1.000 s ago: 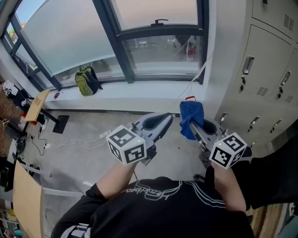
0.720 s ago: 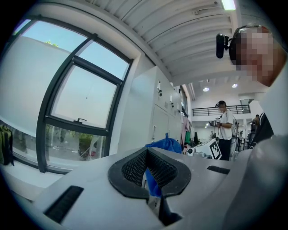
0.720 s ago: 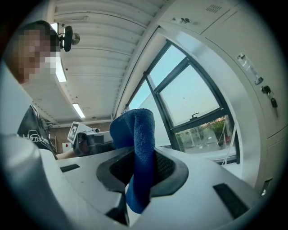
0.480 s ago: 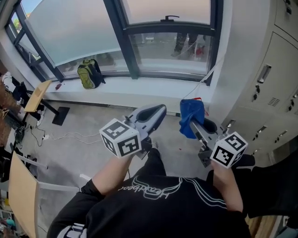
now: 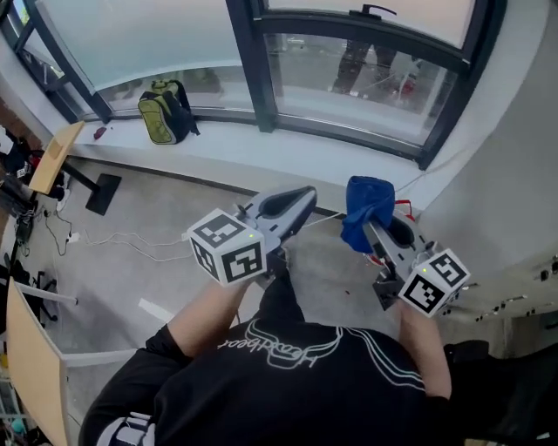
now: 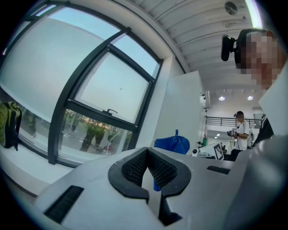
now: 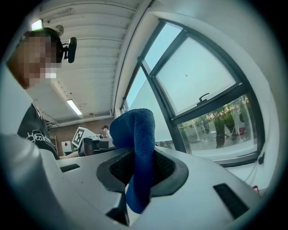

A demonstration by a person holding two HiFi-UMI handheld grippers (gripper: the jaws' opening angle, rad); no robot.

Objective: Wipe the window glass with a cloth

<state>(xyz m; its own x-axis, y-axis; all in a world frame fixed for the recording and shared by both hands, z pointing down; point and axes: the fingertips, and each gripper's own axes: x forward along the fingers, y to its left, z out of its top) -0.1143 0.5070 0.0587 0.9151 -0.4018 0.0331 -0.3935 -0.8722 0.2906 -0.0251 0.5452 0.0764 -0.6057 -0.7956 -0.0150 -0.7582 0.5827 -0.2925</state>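
Note:
In the head view my right gripper [image 5: 373, 228] is shut on a blue cloth [image 5: 366, 209], which bunches up above its jaws. The right gripper view shows the cloth [image 7: 137, 148] pinched between the black pads and hanging below them. My left gripper [image 5: 296, 199] is held beside it, shut with nothing in it; its pads [image 6: 130, 168] meet. Both point toward the window glass [image 5: 349, 74], which is set in dark frames beyond a white sill [image 5: 261, 157]. The glass [image 7: 198, 72] stands some way ahead of the cloth, not touching it.
A green backpack [image 5: 166, 109] stands on the sill at the left. A window handle [image 5: 370, 11] sits on the upper frame. A wooden board [image 5: 48, 157] and cables [image 5: 131, 244] lie on the floor at left. A grey wall [image 5: 497, 218] rises at right. A person [image 6: 238, 134] stands far behind.
The view has shifted toward the window and left; the lockers at right have left the frame. Both grippers keep their pose, and the cloth stays gripped.

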